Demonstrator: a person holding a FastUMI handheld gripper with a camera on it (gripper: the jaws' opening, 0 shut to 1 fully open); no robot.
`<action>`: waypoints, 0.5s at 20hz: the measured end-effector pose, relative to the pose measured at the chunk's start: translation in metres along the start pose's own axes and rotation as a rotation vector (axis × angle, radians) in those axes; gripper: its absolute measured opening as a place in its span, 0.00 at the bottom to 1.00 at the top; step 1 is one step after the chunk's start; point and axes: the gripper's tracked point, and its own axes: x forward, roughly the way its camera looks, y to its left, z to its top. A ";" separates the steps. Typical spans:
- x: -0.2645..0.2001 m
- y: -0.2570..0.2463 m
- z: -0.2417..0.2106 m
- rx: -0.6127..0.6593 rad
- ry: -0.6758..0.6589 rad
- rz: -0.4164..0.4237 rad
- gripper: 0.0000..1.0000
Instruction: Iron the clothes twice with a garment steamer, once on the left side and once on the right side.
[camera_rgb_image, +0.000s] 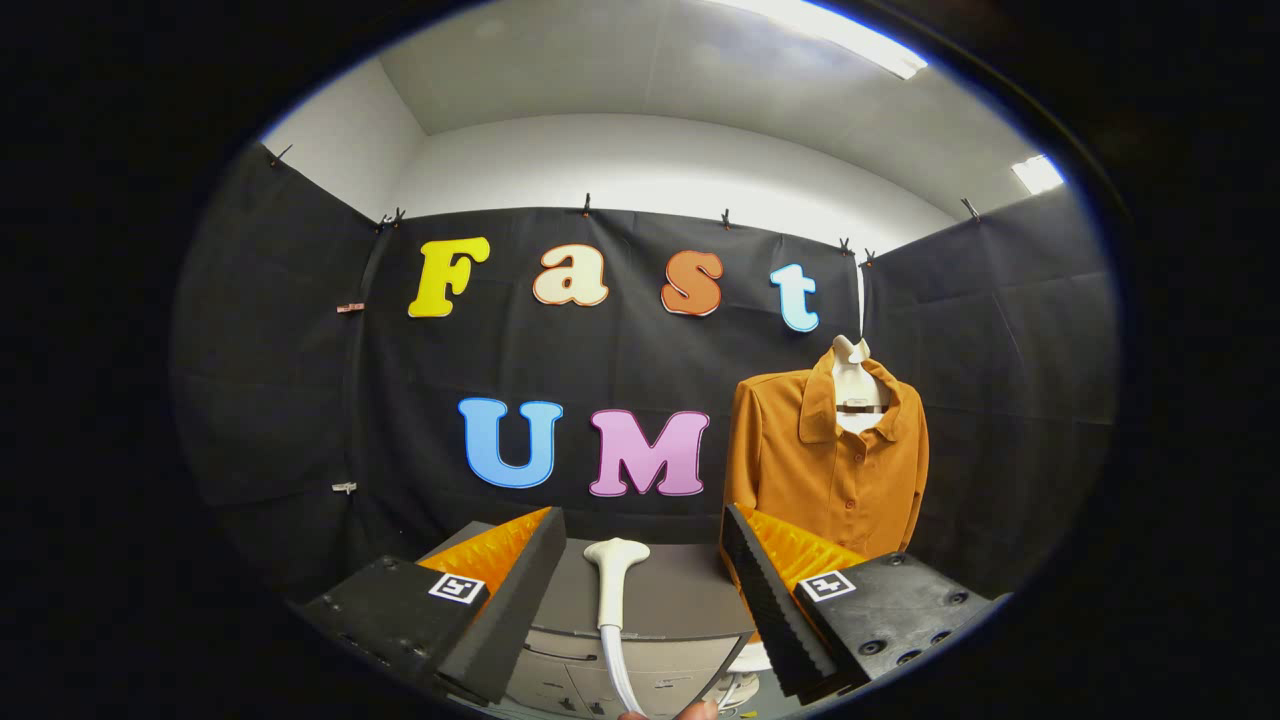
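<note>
The gripper (640, 590) stands with its two wedge-shaped fingers spread wide, nothing pressed between them; their inner faces are ridged and foam-like, and each black mount behind them carries a small square black-and-white marker tag (463, 587) whose pattern is no readable writing. Between the fingers, touched by neither, the garment steamer (612, 585) rises upright: a smooth white plastic handle with a flattened, broad head at the top, narrowing downward into a white hose that curves away below. A fingertip (690, 711) of a person shows just beside the lower end of that hose. Behind the steamer sits a grey cabinet (670, 600) with a flat matte top and drawer fronts. Beyond the right finger hangs the orange shirt (825, 470), a collared, button-front garment of soft woven cloth with long sleeves, draped on a white hanger form (855, 385) against the black cloth wall (300, 400). No brand or label can be made out on the shirt or the steamer.
</note>
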 end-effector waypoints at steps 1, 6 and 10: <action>0.005 0.005 -0.010 -0.007 0.026 0.011 0.98; 0.052 0.025 -0.078 0.005 0.214 0.044 0.98; 0.092 0.037 -0.148 0.013 0.391 0.039 0.98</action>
